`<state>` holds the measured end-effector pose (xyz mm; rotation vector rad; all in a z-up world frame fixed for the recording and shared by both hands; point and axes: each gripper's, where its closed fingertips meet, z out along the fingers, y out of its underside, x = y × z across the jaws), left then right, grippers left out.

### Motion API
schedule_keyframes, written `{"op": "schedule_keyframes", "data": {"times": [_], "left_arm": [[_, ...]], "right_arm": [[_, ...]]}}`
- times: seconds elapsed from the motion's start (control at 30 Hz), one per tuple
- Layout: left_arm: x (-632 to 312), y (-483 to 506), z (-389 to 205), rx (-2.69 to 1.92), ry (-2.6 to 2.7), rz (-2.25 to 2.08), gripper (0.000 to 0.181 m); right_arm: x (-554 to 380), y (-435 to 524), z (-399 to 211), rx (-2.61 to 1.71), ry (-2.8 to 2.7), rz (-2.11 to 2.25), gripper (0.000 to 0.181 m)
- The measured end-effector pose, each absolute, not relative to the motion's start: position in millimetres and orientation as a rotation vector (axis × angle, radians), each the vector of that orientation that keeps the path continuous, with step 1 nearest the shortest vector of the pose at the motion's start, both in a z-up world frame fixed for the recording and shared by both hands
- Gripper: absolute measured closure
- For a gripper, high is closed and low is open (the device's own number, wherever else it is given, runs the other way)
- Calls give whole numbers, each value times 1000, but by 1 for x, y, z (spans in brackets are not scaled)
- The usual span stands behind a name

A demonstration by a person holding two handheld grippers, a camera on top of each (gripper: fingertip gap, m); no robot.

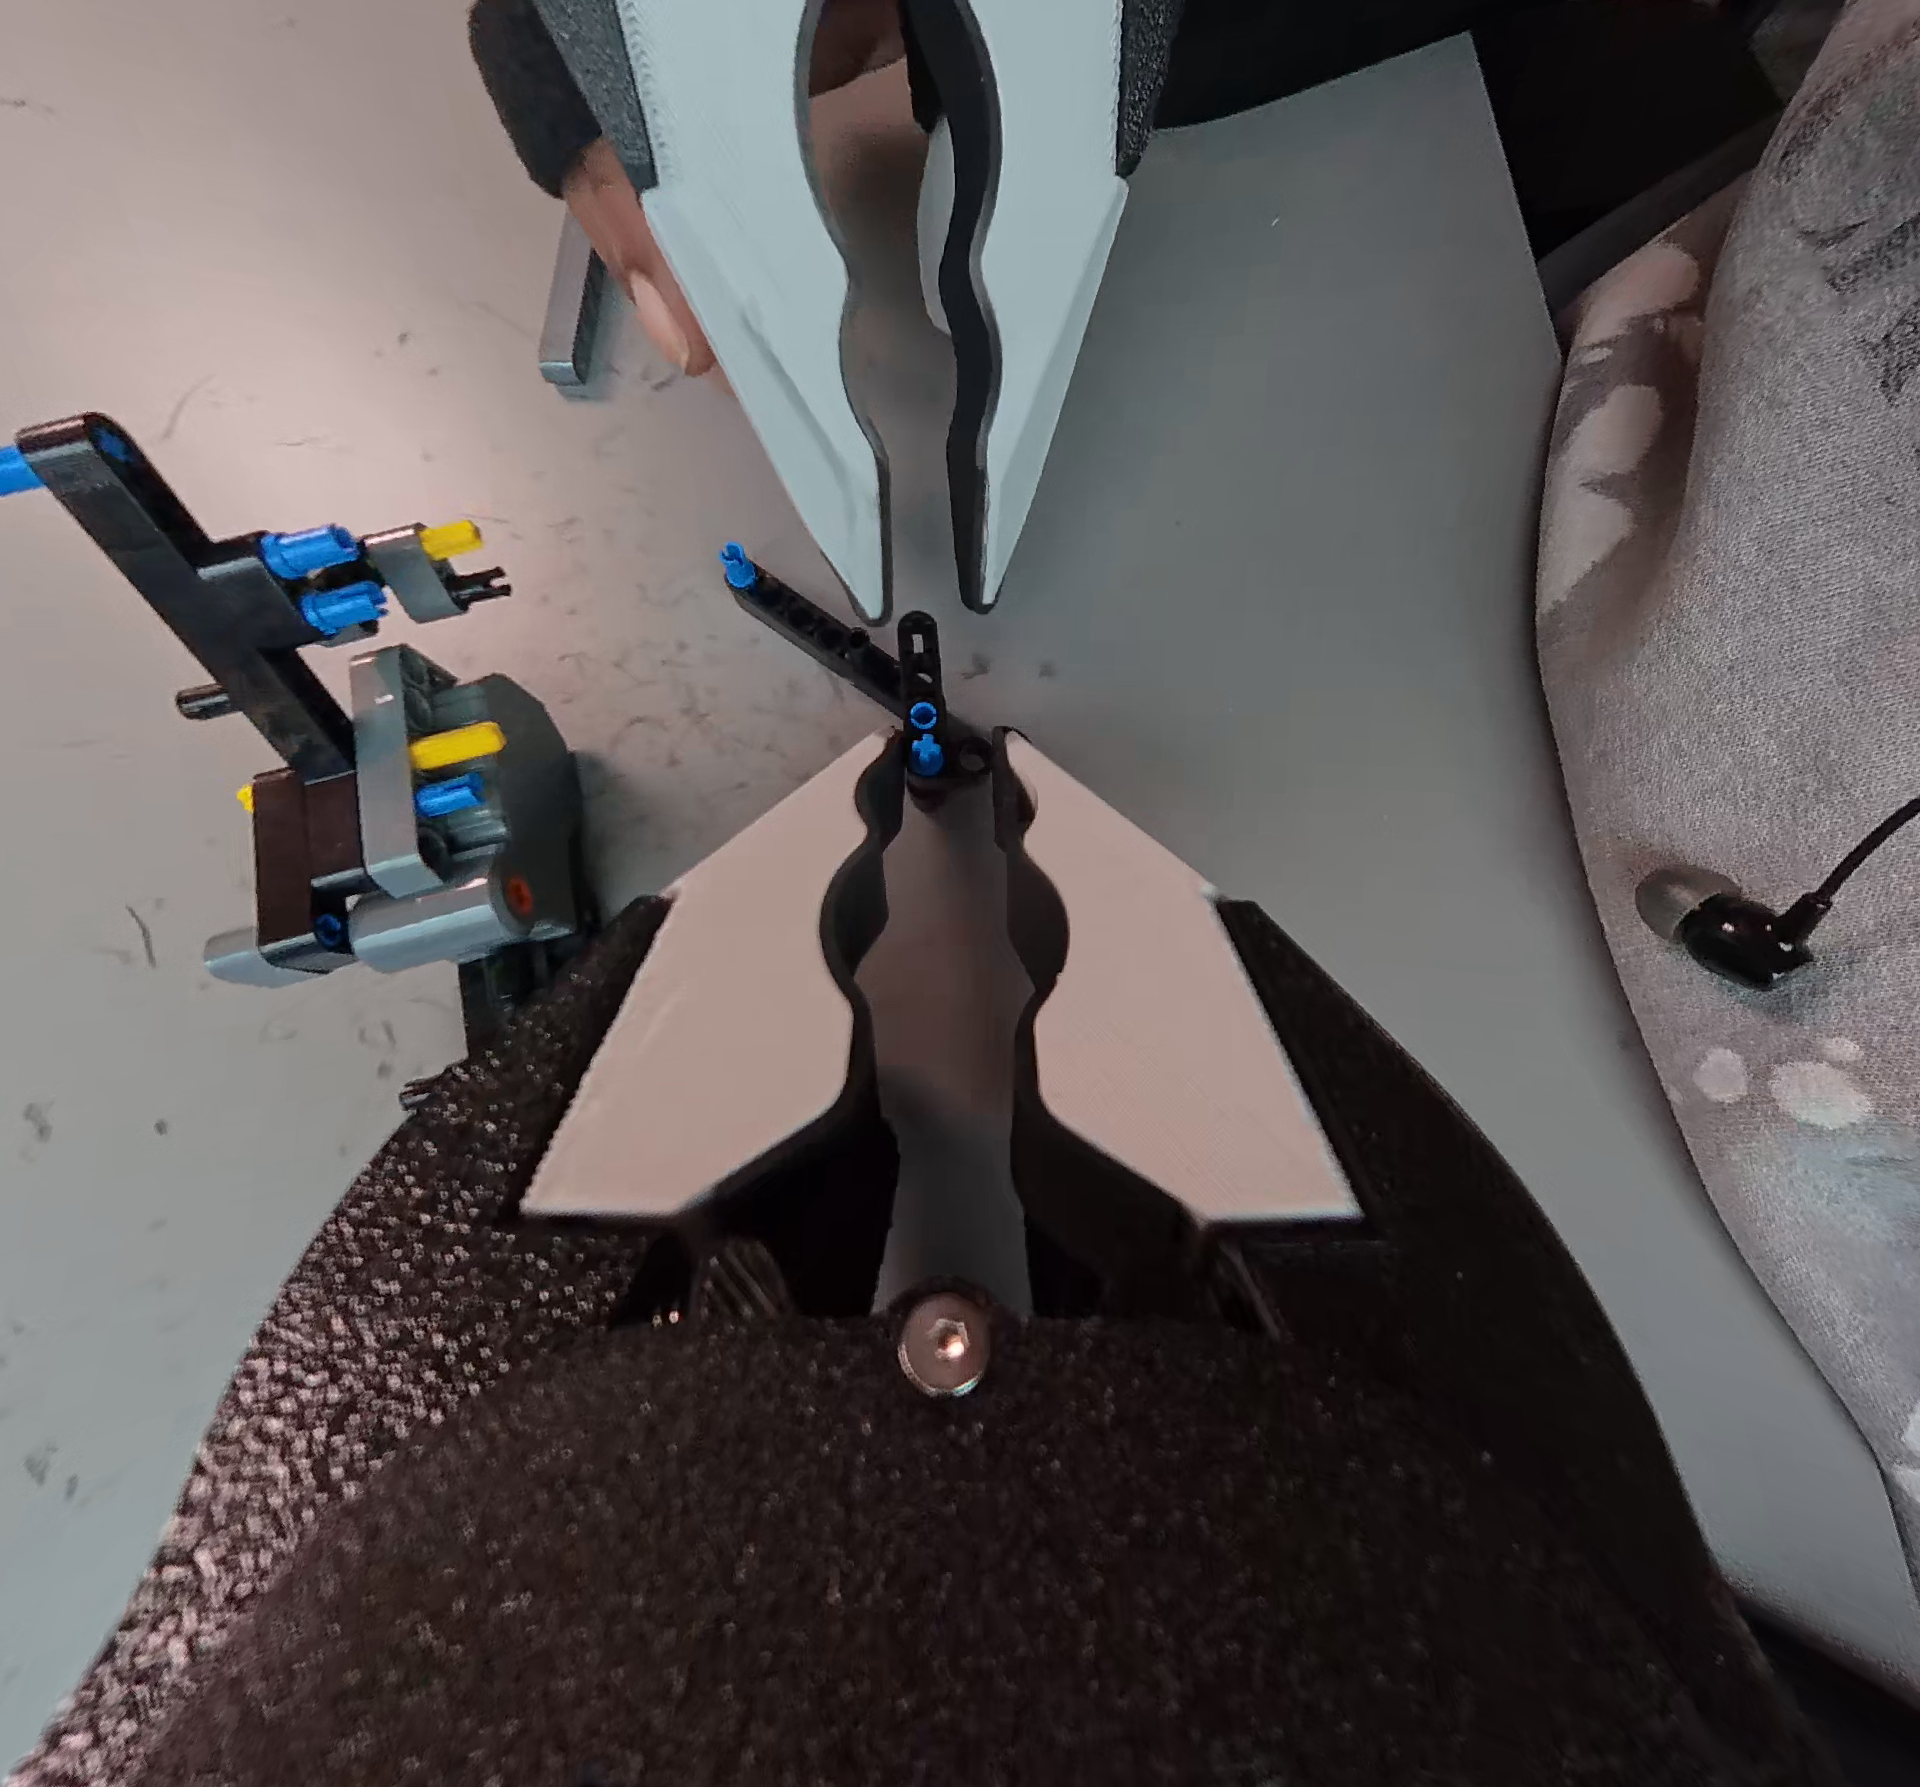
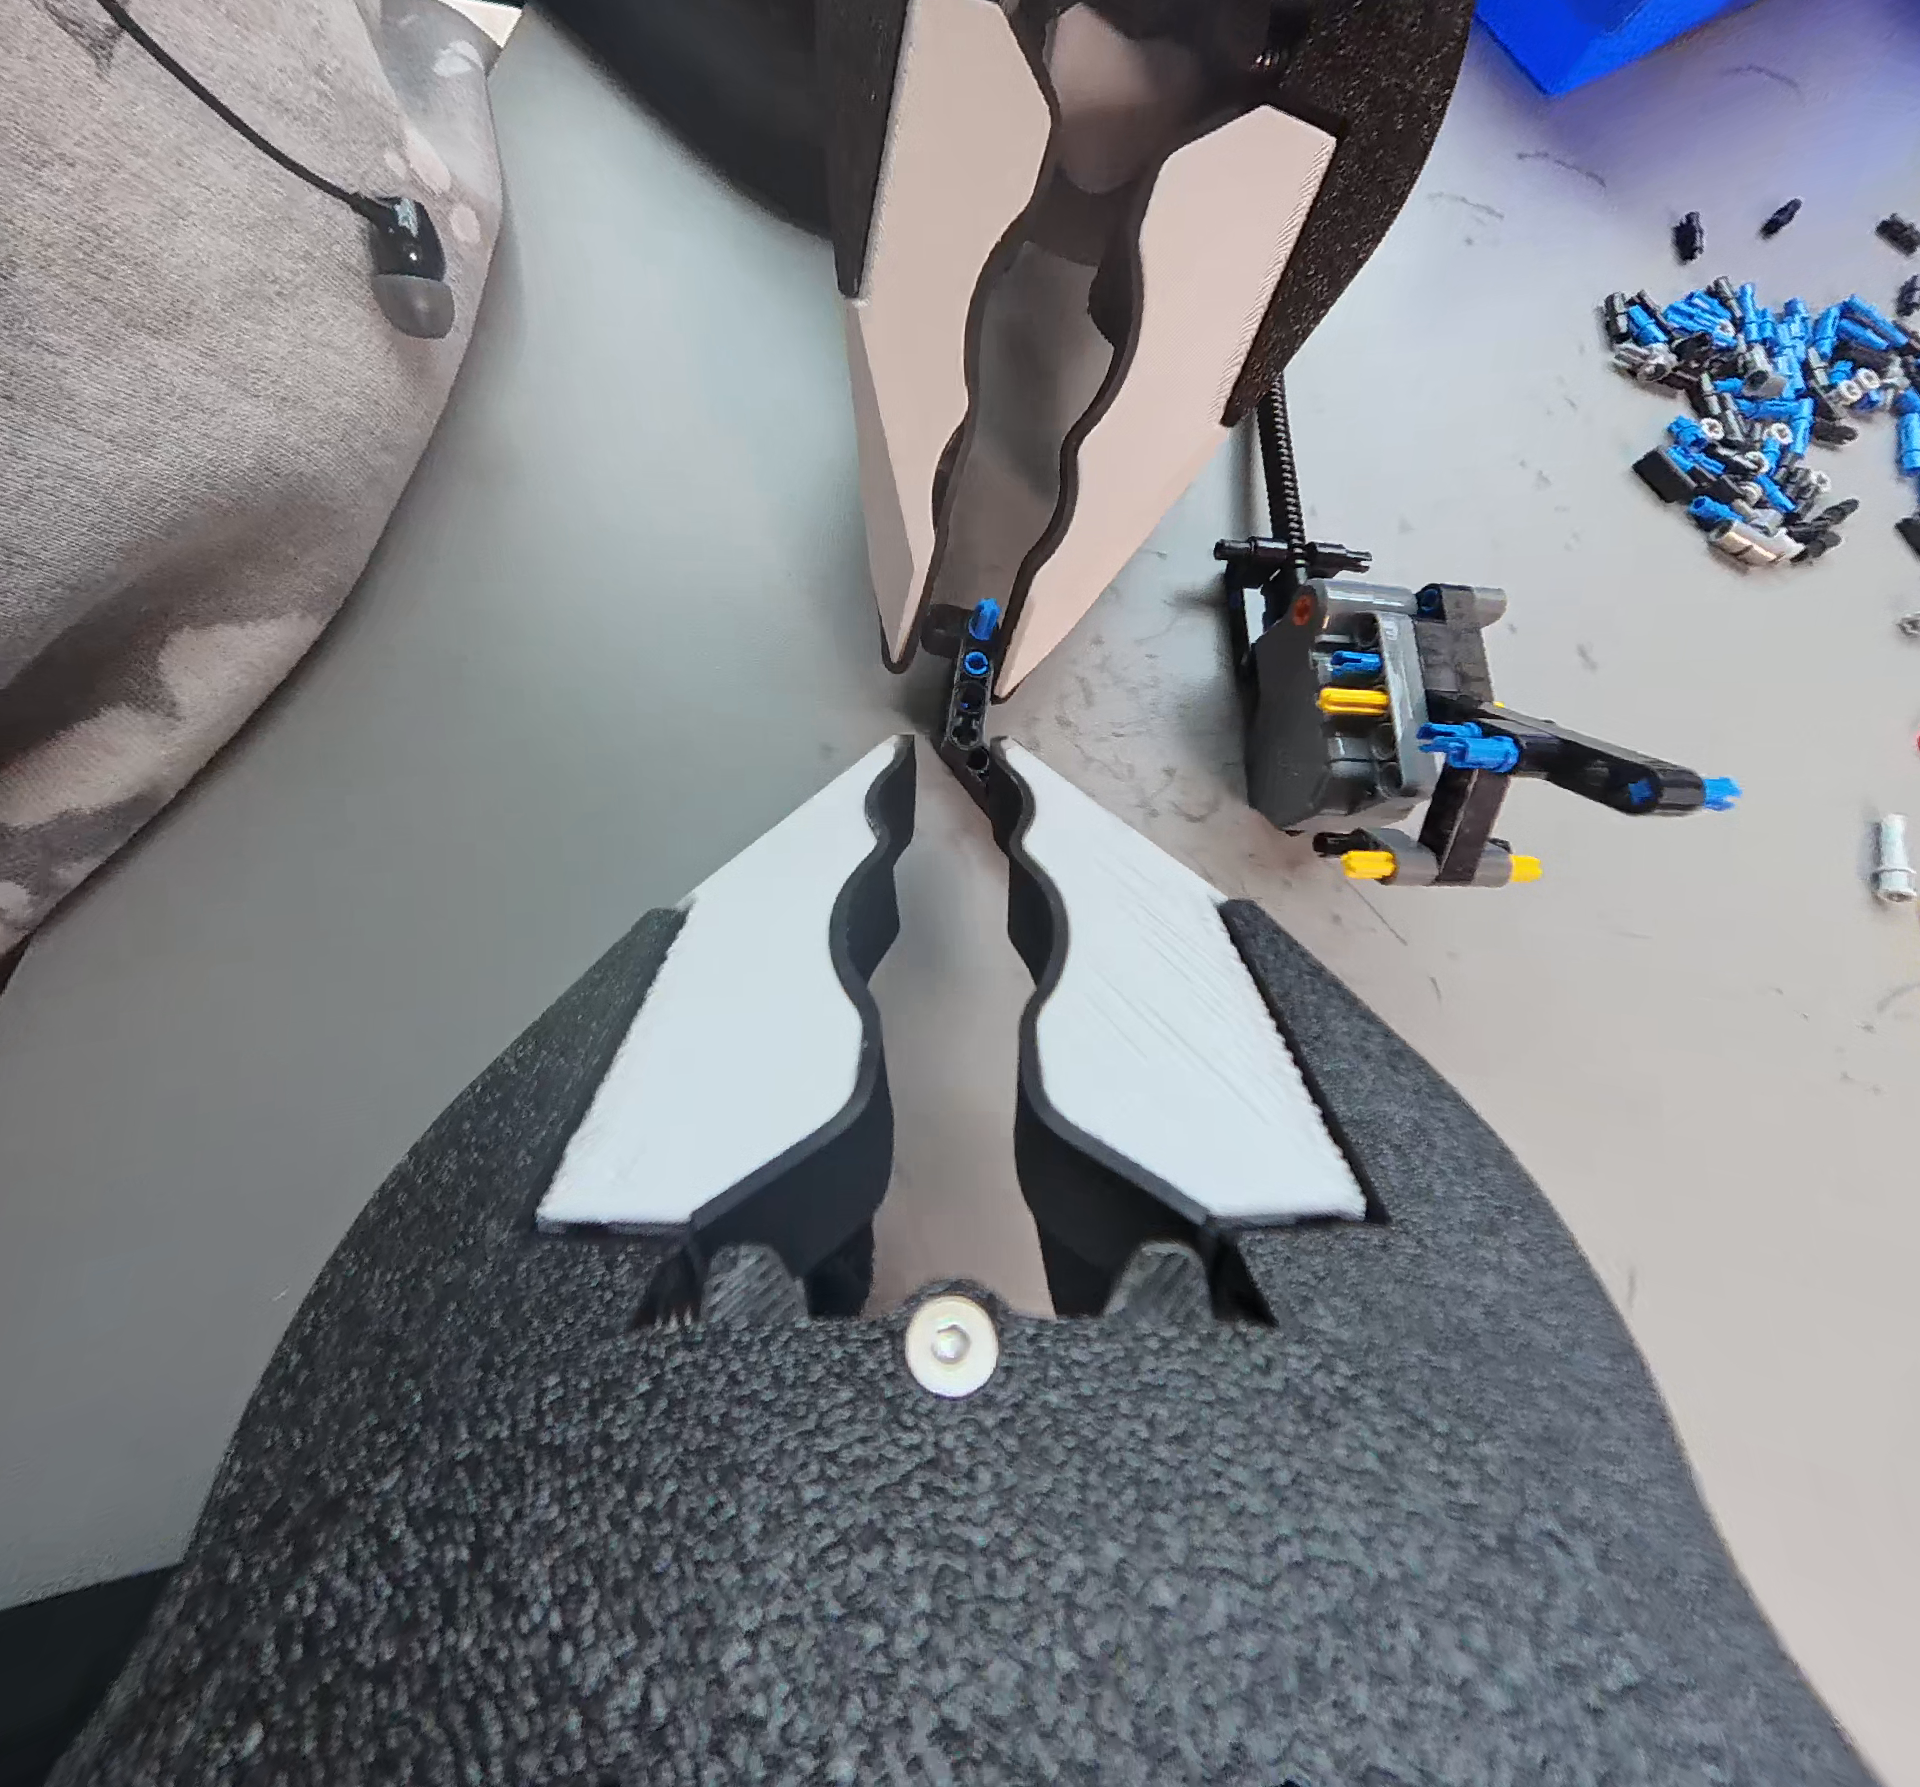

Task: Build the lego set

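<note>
The left gripper (image 1: 948, 745) pinches a short black beam (image 1: 918, 688) carrying blue pins. Facing it, the right gripper (image 2: 954, 750) grips a long black beam (image 1: 805, 631) (both nearly closed). The partly built lego assembly (image 2: 1371, 719) sits to its right.

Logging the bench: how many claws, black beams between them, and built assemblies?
Claws: 2, left claw, right claw
Beams: 2, long black beam, short black beam
Assemblies: 1, built assembly
Total: 5
</note>
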<state>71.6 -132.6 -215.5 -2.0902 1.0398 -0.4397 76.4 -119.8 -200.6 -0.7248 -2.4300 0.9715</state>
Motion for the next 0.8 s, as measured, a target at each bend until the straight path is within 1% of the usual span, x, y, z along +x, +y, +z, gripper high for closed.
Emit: {"op": "schedule_keyframes", "data": {"times": [0.03,0.27,0.43,0.63,0.73,0.8], "left_arm": [[72,-133,-216,-2089,1039,-441,165],[73,-133,-217,-2094,1045,-450,164],[72,-133,-217,-2097,1035,-462,165],[67,-133,-219,-2111,1035,-443,156],[67,-132,-212,-2090,1016,-447,159],[69,-134,-213,-2097,1024,-459,165]], "right_arm": [[76,-121,-201,-729,-2430,984,167],[72,-125,-207,-735,-2436,984,173],[71,-124,-209,-758,-2436,996,173],[70,-124,-209,-796,-2444,1009,173],[70,-124,-209,-805,-2447,994,173],[69,-124,-209,-807,-2448,986,174]]}}
